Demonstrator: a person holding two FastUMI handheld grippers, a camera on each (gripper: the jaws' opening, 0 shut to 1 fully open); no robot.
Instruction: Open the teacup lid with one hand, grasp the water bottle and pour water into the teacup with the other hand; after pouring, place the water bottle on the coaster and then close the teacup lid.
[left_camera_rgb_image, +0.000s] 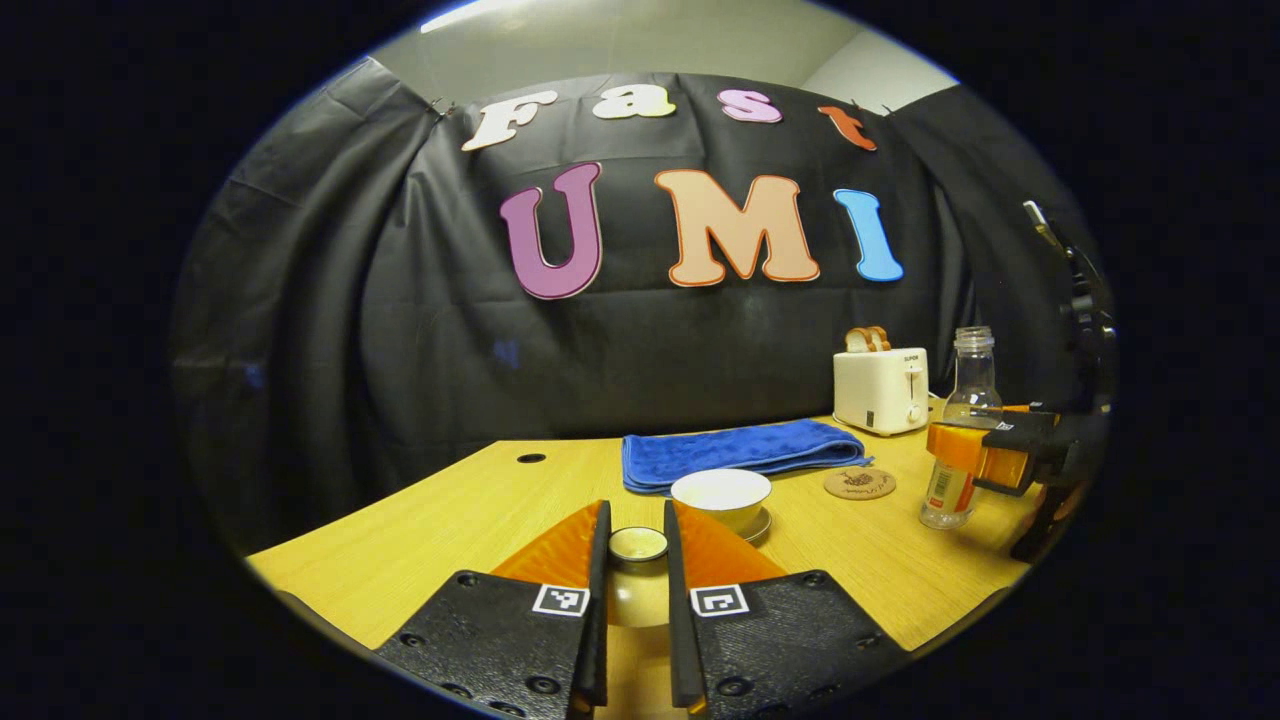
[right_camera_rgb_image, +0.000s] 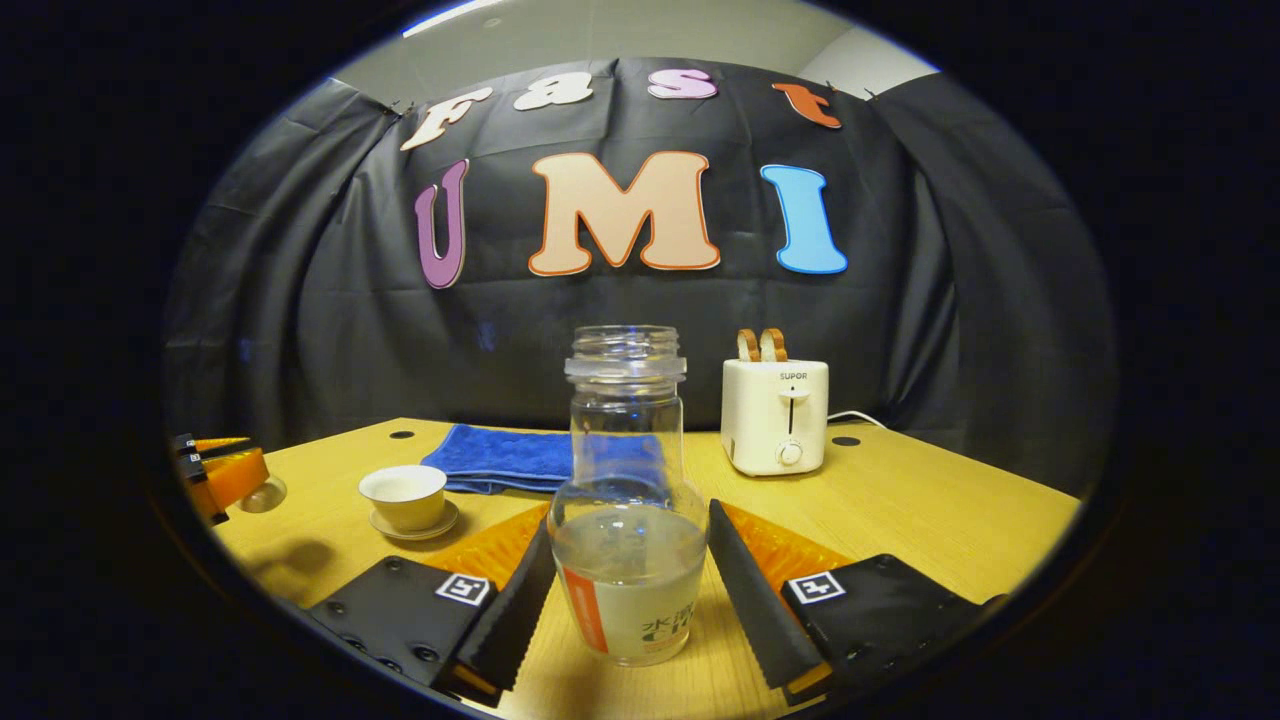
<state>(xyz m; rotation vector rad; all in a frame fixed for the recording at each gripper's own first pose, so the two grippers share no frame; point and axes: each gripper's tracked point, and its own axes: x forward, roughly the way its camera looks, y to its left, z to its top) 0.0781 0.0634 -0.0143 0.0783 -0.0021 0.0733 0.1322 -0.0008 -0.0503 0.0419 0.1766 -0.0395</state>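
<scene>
The lid (left_camera_rgb_image: 638, 545) of the teacup is lifted off and held between the fingers of my left gripper (left_camera_rgb_image: 635, 530), which is shut on it. Just behind it, the white teacup (left_camera_rgb_image: 720, 495) stands uncovered on its saucer. Off to the right, the clear, capless water bottle (left_camera_rgb_image: 965, 430) stands on the table, partly filled. My right gripper (right_camera_rgb_image: 630, 520) is closed around the bottle (right_camera_rgb_image: 625, 500), one finger against each side. A round brown coaster (left_camera_rgb_image: 860, 484) lies between cup and bottle. The right gripper view has the cup (right_camera_rgb_image: 404, 495) at the left, and the left gripper (right_camera_rgb_image: 215, 475) holding the lid (right_camera_rgb_image: 262, 493).
A folded blue towel (left_camera_rgb_image: 735, 450) lies behind the cup. At the back right a white toaster (left_camera_rgb_image: 882, 390) stands with bread in its slots. The wooden table (left_camera_rgb_image: 450, 520) has cable holes near its far edge. The black cloth wall closes the back.
</scene>
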